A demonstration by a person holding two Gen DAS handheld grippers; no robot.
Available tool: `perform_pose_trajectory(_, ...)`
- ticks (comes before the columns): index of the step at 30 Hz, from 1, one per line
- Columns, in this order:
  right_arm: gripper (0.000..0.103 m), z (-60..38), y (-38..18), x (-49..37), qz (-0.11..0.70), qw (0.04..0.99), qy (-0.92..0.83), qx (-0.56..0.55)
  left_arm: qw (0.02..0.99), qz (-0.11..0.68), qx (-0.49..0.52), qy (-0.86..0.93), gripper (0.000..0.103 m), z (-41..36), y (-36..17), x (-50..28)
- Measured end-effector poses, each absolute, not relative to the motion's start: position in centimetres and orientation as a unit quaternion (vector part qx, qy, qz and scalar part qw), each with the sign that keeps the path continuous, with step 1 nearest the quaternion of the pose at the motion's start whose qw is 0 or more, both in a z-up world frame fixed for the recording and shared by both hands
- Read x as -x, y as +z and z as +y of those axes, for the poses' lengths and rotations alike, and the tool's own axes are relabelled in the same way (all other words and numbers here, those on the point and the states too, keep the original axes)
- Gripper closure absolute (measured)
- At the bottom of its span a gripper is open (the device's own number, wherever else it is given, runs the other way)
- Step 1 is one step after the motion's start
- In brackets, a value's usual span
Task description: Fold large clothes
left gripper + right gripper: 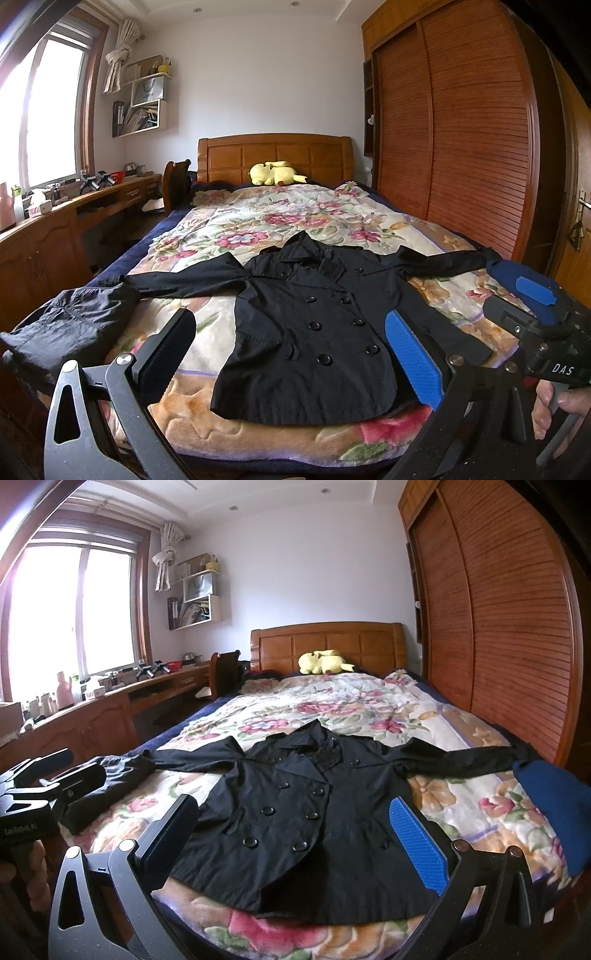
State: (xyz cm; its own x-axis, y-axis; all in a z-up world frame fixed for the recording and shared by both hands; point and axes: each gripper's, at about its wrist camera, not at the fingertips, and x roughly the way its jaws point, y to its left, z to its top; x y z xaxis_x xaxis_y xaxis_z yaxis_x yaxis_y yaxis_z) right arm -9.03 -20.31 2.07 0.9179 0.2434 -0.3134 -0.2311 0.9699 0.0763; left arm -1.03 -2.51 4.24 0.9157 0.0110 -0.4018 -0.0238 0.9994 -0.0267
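Off to the left of the left claw (291,354), at the bed's near corner, a crumpled dark garment (70,325) lies in a heap, touching or nearly touching the cuff of the coat's left-hand sleeve (177,282). That sleeve runs outward, flat on the flowered blanket (229,218), and looks thin and limp, so it should lift easily when pinched near the cuff or at the shoulder seam. Straight ahead of both claws the black double-breasted coat (314,328) is spread front-up on the bed, collar away, hem nearest. It appears to be a light woven shell, soft rather than stiff, likely somewhat slick, with buttons (314,325) and doubled lapels adding bulk along the middle; a hold on the hem corners or shoulder edges seems safer than one on the button placket. The left claw is spread wide with nothing in it, as is the right claw (295,842), both hovering just short of the hem. Further right, the other sleeve (461,760) stretches toward the wardrobe side, and a folded blue cloth (554,812) sits beside the right claw.
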Motion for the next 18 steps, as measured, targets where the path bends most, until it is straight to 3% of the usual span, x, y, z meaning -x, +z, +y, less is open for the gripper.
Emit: perform_pose_trajectory(18, 0.000, -17.8, 0.3, 1.5, 0.187, 0.968, 0.168, -0.018, 0.967, 0.252, 0.021, 0.038, 0.000, 2.7, -2.4, -4.7)
